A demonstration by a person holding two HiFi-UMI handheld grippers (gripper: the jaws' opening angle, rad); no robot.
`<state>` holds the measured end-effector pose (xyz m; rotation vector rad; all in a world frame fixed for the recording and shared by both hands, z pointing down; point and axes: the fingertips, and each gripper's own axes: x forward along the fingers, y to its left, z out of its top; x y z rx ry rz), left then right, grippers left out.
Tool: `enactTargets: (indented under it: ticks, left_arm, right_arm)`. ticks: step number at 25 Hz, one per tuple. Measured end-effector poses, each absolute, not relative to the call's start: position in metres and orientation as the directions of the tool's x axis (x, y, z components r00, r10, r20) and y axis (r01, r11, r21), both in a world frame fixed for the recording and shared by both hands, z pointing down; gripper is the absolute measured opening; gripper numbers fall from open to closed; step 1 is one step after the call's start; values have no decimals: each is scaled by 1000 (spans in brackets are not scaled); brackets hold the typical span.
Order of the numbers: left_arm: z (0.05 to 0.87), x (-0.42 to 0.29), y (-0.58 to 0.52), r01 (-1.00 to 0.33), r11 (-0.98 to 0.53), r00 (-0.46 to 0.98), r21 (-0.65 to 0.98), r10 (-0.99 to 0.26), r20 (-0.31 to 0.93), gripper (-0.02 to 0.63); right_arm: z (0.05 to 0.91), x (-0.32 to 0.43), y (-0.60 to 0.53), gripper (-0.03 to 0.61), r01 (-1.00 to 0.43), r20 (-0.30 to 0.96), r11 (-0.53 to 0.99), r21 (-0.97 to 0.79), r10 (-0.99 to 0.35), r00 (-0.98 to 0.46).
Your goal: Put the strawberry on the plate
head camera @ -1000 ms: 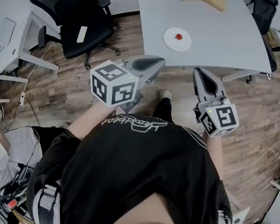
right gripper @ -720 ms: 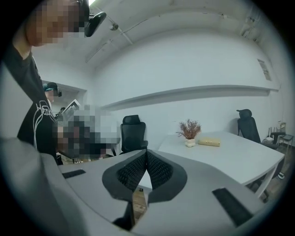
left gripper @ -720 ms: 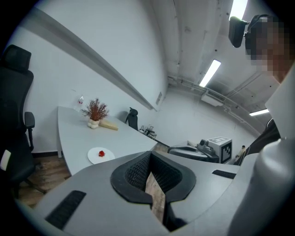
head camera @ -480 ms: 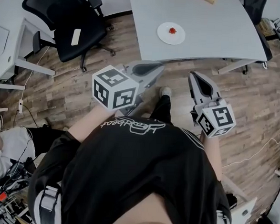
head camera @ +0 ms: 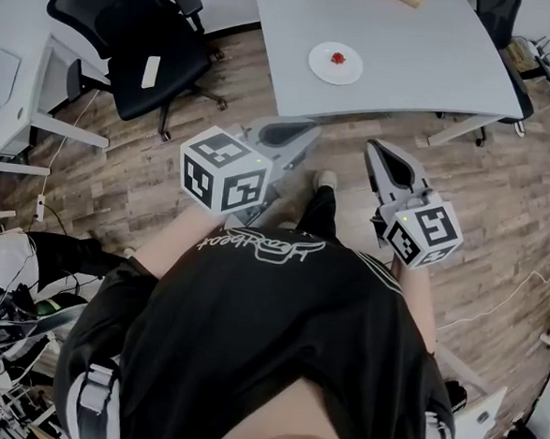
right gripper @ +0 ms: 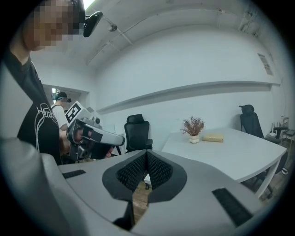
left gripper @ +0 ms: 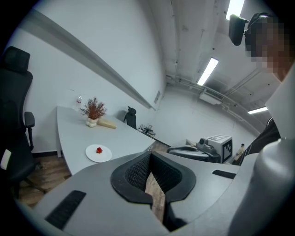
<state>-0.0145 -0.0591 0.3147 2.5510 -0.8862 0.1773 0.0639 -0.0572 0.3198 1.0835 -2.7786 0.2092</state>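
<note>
Nearest us, both tools hang in front of our chest above the wood floor [head camera: 501, 211]. The left gripper [head camera: 298, 131] has its jaws pressed together with nothing between them, and the right gripper [head camera: 381, 156] is just as tightly closed and just as empty. Both are well short of the grey table [head camera: 427, 56], with an office chair [head camera: 142, 36] off to the left.

Farther out, near the table's front edge, the strawberry [head camera: 338, 58] already sits on the white plate [head camera: 321, 69], about at its middle. We judge the berry light, soft and easily bruised, with a rounded, slightly slick skin. If we had to take it, we would open wide, straddle its broad middle and close only lightly. A hard pinch would crush it, and a grip at the tapered tip might let it slip.

At the far end of the table stand a small dried plant [left gripper: 93, 109] and a pale block [left gripper: 107, 123].
</note>
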Motion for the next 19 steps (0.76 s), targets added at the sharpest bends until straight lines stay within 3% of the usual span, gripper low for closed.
enactTargets:
  ticks: [19]
  left_arm:
    - [322,1,-54,-587,-728,810,354,-520,273,8]
  right_arm:
    - [331,76,-51,8,-706,199,702,-96,-681,-704]
